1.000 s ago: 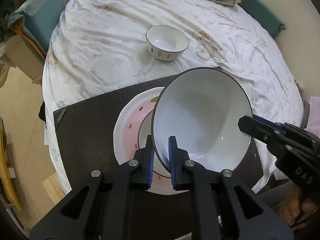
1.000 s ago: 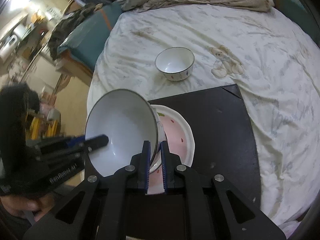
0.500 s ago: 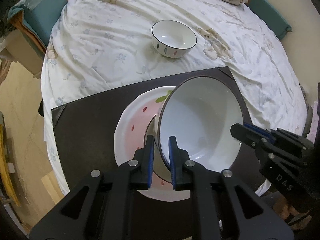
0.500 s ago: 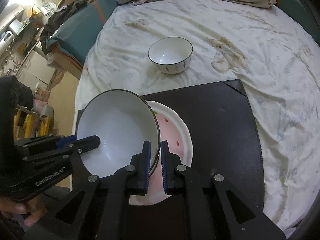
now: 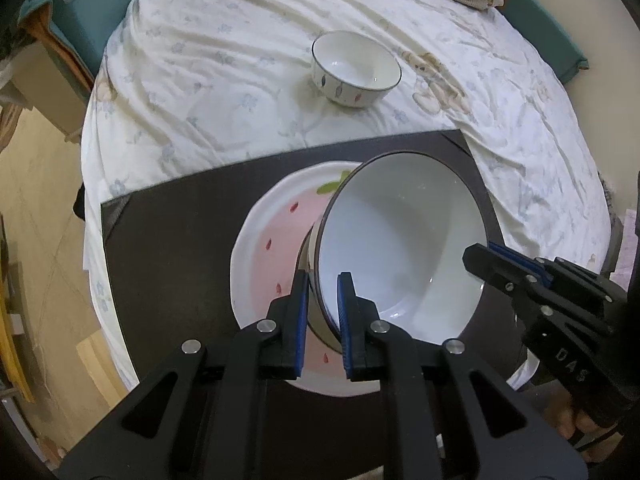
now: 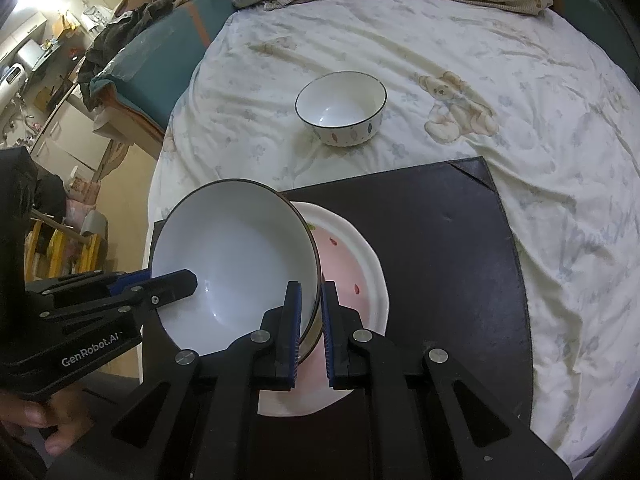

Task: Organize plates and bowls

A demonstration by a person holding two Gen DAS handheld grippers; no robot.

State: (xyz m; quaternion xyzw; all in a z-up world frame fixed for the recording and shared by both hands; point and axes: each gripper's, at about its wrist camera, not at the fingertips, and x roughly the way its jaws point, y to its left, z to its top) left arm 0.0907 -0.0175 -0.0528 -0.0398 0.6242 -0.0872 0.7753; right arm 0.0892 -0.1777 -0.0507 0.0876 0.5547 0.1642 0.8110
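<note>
The big bowl has come down a bit since a second ago and now sits tilted over the pink plate on the dark mat. My left gripper is clenched on its near rim, and my right gripper is clamped on the opposite rim. The small bowl sits well apart on the bedsheet, upper middle of the frame, nothing in between. Mat to the right of the plate is bare in the right view. Bed edge drops off at far left.
</note>
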